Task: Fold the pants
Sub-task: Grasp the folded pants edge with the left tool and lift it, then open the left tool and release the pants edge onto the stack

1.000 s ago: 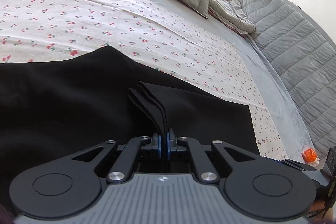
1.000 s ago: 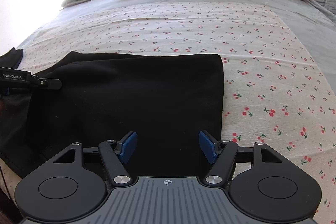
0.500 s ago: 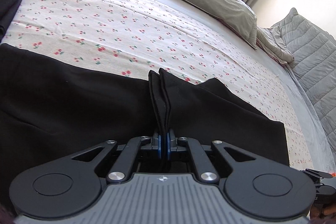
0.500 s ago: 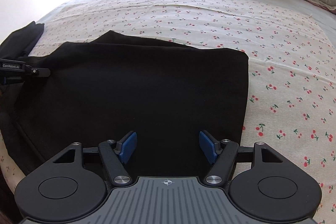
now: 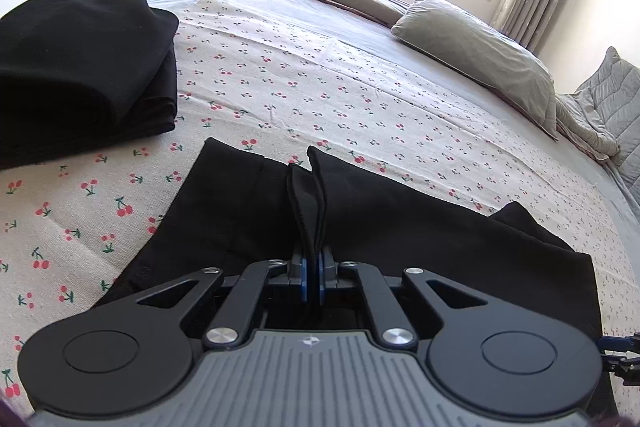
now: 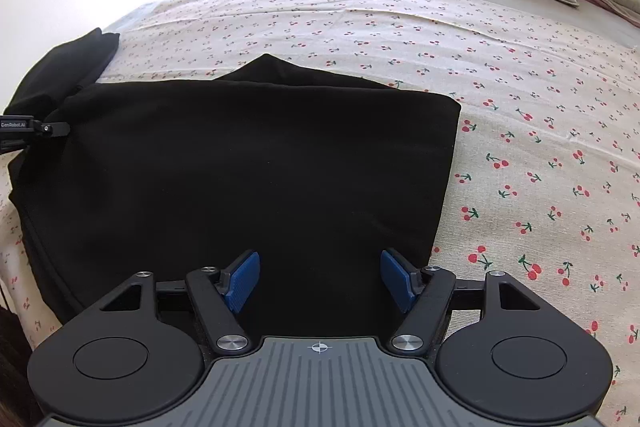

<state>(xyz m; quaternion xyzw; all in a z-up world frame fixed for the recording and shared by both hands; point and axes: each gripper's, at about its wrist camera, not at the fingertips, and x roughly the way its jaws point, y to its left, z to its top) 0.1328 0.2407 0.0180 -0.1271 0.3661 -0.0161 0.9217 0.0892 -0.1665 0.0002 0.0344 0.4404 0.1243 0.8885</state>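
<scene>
Black pants (image 5: 420, 227) lie partly folded on the cherry-print sheet (image 5: 300, 75). My left gripper (image 5: 314, 267) is shut on a pinched layered edge of the pants, which stands up between the blue pads. In the right wrist view the pants (image 6: 240, 163) form a broad black rectangle, and my right gripper (image 6: 320, 277) is open and empty over its near edge, blue pads (image 6: 242, 277) wide apart. The left gripper's tip (image 6: 36, 129) shows at the pants' left end.
A folded black garment stack (image 5: 80, 67) sits on the bed at the left. Grey pillows (image 5: 472, 39) and a grey quilt (image 5: 612, 107) lie at the head and right side. The bed edge falls away at the left of the right wrist view.
My left gripper has swung leftward with the pinched edge, bringing the folded black stack into view. The right gripper stays open over the pants and has shifted slightly left.
</scene>
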